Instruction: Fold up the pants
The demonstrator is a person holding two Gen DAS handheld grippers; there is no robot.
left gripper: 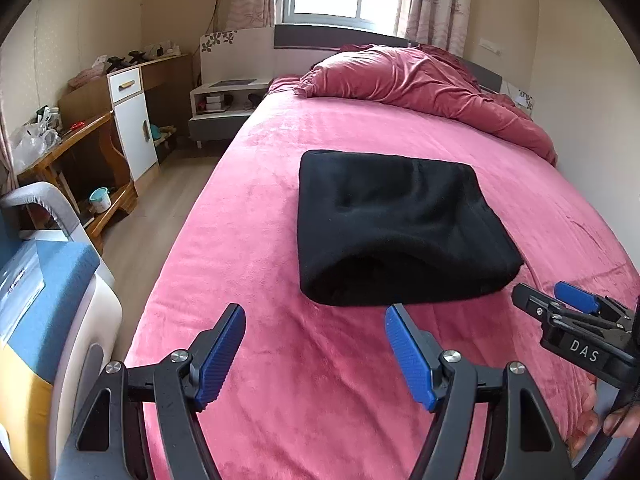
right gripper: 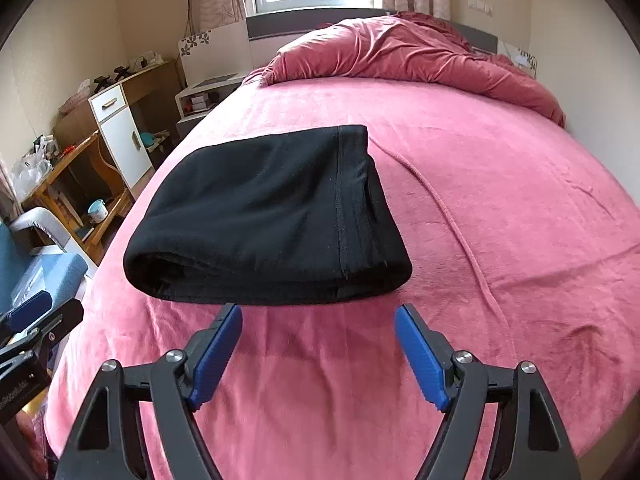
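Pants [left gripper: 396, 224], black and already folded into a thick, squarish bundle, lie on the pink bed [left gripper: 280, 360] just ahead of both claws, touching neither. The left claw [left gripper: 315, 354] hangs with its jaws spread wide and nothing between them; the bundle sits ahead of it and a little to its right. The right claw [right gripper: 318, 354] is likewise spread and empty, with the bundle's near rolled edge just past its tips and slightly to its left. The folding looks all but finished. The cloth seems soft, fleecy and limp, light enough but likely to sag or unroll if lifted by one layer. A safer hold would pinch all the layers together at the two near corners.
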